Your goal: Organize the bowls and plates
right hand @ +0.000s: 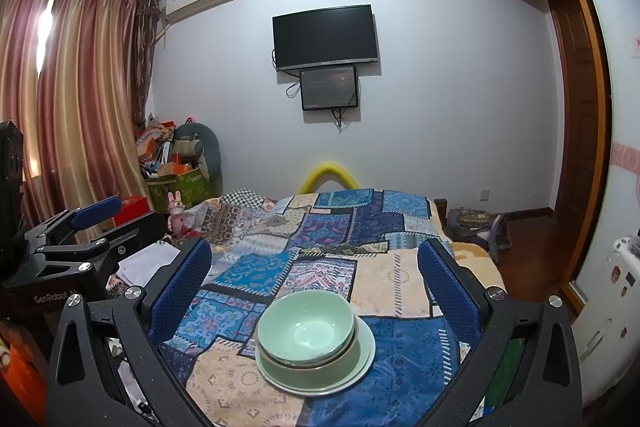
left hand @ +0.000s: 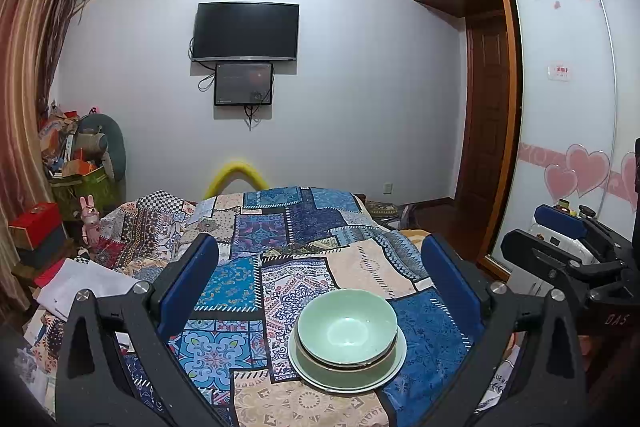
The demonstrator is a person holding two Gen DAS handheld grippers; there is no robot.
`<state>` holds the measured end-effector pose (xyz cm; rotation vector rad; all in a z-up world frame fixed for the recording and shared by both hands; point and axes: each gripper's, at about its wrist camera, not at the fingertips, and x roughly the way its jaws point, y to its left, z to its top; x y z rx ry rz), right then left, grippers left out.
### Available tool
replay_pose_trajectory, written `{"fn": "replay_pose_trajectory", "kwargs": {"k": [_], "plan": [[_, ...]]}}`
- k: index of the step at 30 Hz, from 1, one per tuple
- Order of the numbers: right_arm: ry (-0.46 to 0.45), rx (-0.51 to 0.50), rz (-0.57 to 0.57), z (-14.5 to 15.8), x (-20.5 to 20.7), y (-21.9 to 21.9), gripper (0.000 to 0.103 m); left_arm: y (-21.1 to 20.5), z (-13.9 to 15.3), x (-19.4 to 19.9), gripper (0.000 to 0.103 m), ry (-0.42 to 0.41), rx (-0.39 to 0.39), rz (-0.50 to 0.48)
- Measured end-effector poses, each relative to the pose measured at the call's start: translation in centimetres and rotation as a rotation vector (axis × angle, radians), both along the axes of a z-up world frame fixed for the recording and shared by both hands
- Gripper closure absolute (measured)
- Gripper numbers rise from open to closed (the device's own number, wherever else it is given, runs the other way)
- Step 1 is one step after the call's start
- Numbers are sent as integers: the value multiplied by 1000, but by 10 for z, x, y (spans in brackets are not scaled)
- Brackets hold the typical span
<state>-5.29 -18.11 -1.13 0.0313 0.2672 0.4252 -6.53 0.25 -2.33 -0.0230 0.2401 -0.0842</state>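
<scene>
Crockery sits stacked near the bed's close edge: a green bowl nested in a second bowl, both on a plate, all resting on the patchwork quilt.

We judge the stacking done, so the danger now is upsetting it. The quilt is soft and uneven, and a nudge from either tool, or a press on the bedding nearby, could tilt the plate and slide the bowls off. Lifting only the top bowl by its rim could drag the one beneath.

Our left tool hovers above and behind the stack, fingers spread wide, holding nothing. Our right tool is likewise released and empty, jaws well apart, framing the stack from slightly further right. Both point level across the bed toward the wall, side by side, neither touching the crockery.
</scene>
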Motion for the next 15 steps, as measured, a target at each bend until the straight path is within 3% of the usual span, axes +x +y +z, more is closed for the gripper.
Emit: {"fn": "replay_pose_trajectory", "kwargs": {"k": [15], "plan": [[0,4,4,0,1,-2,0,2,2,4,0,8,-12,2]]}}
